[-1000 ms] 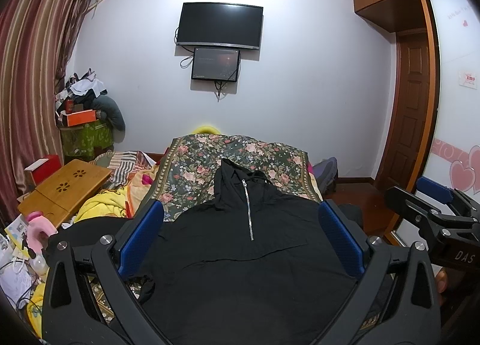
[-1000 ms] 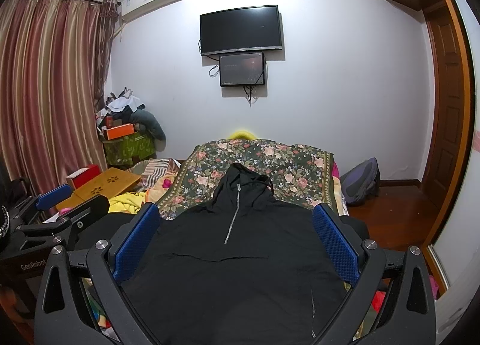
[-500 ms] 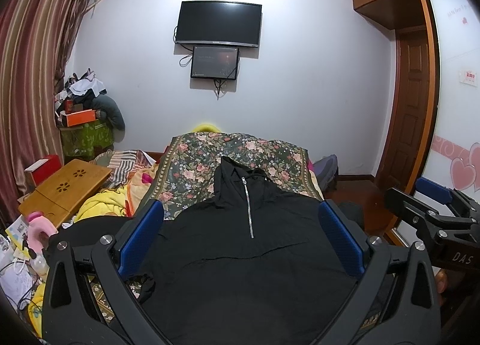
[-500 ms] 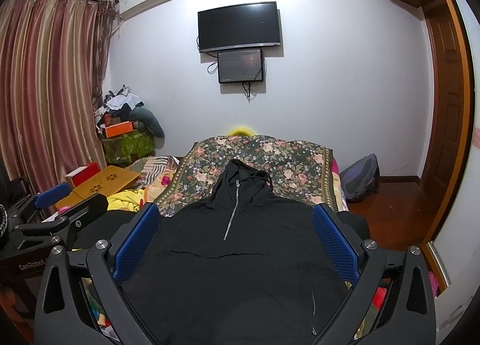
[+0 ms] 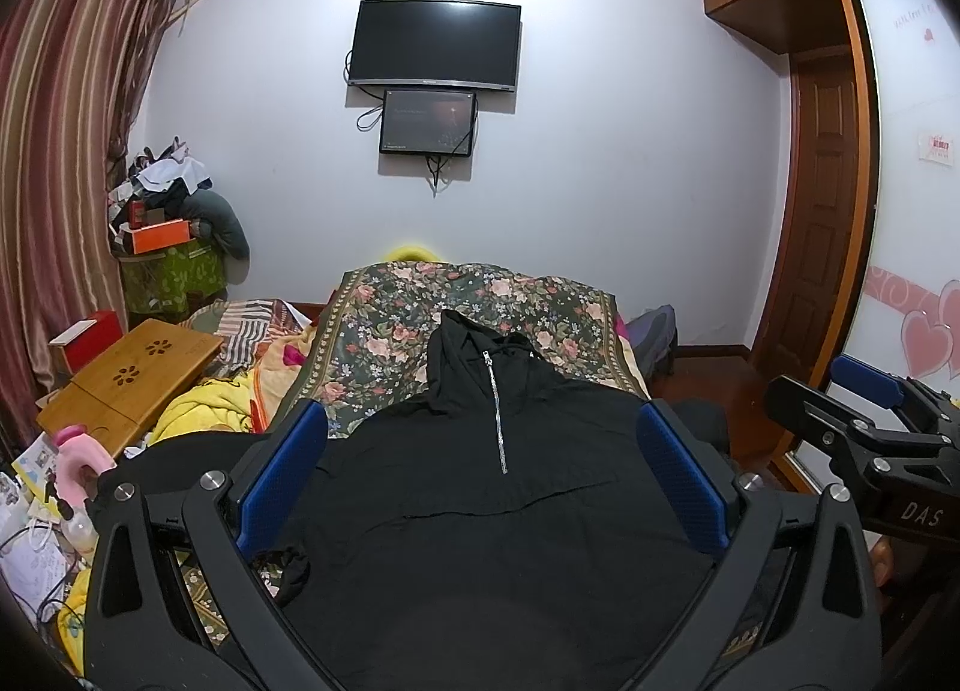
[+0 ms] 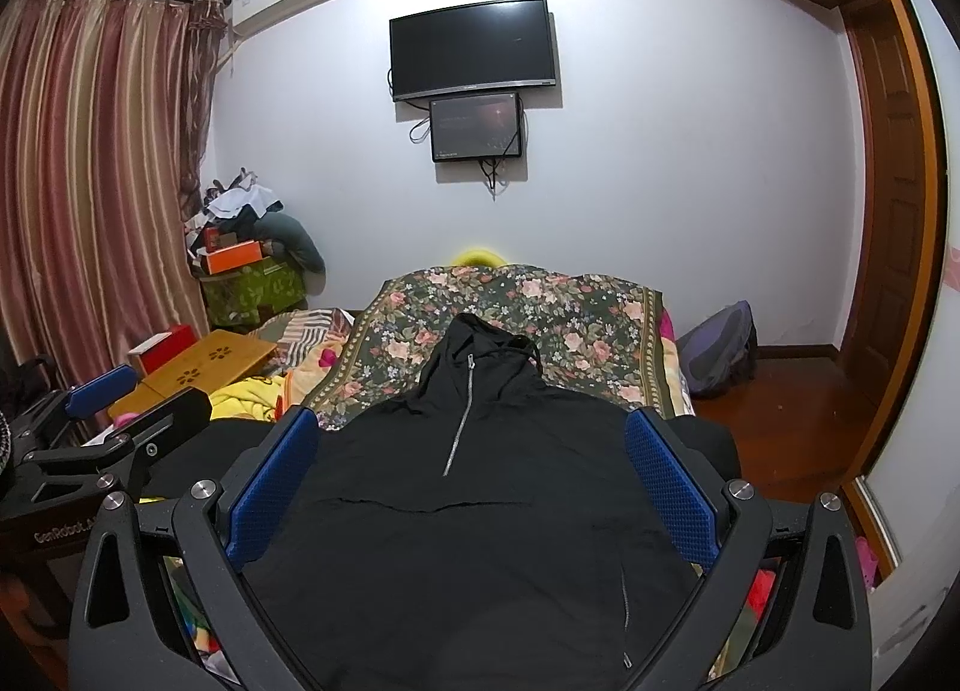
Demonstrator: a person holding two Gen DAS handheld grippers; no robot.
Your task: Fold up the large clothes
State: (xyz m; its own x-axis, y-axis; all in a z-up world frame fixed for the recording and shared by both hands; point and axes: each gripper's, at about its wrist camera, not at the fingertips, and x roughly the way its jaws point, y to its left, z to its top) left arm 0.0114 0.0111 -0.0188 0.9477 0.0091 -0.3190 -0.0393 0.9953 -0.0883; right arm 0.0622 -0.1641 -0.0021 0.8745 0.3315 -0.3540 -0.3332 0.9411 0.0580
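Nothing much has moved since a second ago: both claws hover where they were above the near end of the bed, with perhaps the slightest drift of the view, and the garment lies as it did. Nearest to me, the left claw (image 5: 480, 469) has its blue pads (image 5: 279, 478) set wide apart with nothing between them but air, and the right claw (image 6: 471, 466) beside it is spread just as wide and just as empty; each shows at the edge of the other's view, so they are held side by side, near one another. Under them the black hooded jacket (image 5: 480, 541) is laid out flat on its back on the bed, hem toward the near end, body smoothed broad, its short silver zipper (image 5: 497, 412) running up the chest. A dark sleeve seems to trail off to the near left, though its end is lost against the clutter. Farther on, the hood (image 6: 477, 340) lies flat and points to the far wall, resting on the flowered bedspread (image 6: 588, 331). Far left sit a wooden lap table (image 5: 129, 376) and heaped bedding; beyond hangs the television (image 5: 433, 44). By my reckoning the spreading-out is done and the folding proper has not begun: no sleeve is turned in, no side brought over, no halving made, so every fold is left.
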